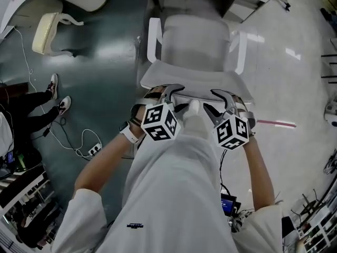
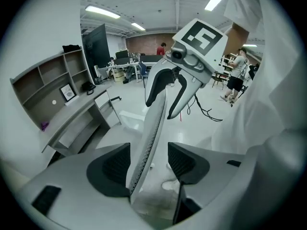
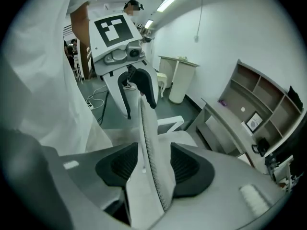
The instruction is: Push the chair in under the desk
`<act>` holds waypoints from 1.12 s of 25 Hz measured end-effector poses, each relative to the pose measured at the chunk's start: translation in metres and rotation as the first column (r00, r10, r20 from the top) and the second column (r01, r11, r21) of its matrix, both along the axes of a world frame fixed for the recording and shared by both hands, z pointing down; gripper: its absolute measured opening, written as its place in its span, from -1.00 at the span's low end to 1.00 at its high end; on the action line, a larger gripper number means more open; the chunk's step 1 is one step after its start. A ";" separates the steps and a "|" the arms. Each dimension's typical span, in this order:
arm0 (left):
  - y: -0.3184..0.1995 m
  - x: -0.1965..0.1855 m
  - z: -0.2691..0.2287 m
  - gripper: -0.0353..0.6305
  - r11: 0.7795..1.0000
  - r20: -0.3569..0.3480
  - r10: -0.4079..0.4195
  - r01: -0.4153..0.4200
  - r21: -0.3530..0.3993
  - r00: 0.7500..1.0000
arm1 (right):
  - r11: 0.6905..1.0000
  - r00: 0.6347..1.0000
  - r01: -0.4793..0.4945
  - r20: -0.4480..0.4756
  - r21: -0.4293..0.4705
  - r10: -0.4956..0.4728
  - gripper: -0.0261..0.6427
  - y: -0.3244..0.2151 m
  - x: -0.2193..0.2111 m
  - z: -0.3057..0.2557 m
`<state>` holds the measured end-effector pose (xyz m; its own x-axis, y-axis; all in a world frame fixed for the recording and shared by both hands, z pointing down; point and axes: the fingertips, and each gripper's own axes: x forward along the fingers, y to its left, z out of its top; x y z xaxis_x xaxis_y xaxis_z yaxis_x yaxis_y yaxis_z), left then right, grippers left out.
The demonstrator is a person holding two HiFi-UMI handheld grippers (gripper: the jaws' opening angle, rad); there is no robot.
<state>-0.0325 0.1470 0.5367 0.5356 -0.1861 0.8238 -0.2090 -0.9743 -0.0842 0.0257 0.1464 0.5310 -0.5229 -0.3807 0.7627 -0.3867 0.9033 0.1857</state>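
1. This is an open-plan office that looks to double as a lab: one large room with a smooth pale floor (image 2: 206,107) and white walls.
2. Long strip lights (image 2: 102,12) run across the ceiling.
3. Against one wall stands a grey worktop (image 2: 72,116) with open shelves (image 2: 45,80) above it; a framed picture (image 2: 67,93) leans there.
4. A white mesh-backed chair (image 1: 195,41) with armrests stands before the worktop, and a cream chair (image 1: 50,28) is at far left.
5. At the room's far end are monitors (image 2: 125,57) on desks, a dark board (image 2: 98,44) and standing people (image 2: 237,73).
6. A power strip (image 1: 95,149) with cables lies on the floor at left, and cluttered racks (image 1: 23,199) stand near left.
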 end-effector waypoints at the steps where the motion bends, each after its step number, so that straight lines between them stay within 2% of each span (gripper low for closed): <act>1: -0.002 -0.001 0.007 -0.20 1.000 0.017 0.005 -0.005 0.001 1.000 | 1.000 1.000 0.009 -0.020 -0.002 -0.009 -0.26 -0.001 0.002 0.007; 7: -0.015 0.001 0.028 -0.24 0.999 0.070 -0.005 0.003 0.033 0.998 | 0.998 0.985 0.064 -0.159 -0.010 -0.065 -0.31 -0.001 0.019 0.047; 10: -0.015 -0.002 0.031 -0.30 0.999 0.098 0.018 -0.022 0.040 0.995 | 0.990 0.973 0.139 -0.190 0.018 -0.133 -0.61 0.001 0.015 0.056; 13: -0.011 -0.002 0.034 -0.45 0.995 0.132 0.076 -0.084 0.056 0.988 | 0.984 0.969 0.178 -0.175 0.006 -0.174 -0.67 0.003 0.014 0.060; 17: -0.010 -0.002 0.037 -0.51 0.992 0.149 0.115 -0.122 0.043 0.982 | 0.985 0.973 0.170 -0.156 0.005 -0.168 -0.67 0.001 0.013 0.061; 28: -0.047 -0.001 0.038 -0.48 0.991 0.150 0.087 -0.101 0.084 0.985 | 0.983 0.973 0.171 -0.168 0.061 -0.159 -0.67 -0.036 0.014 0.063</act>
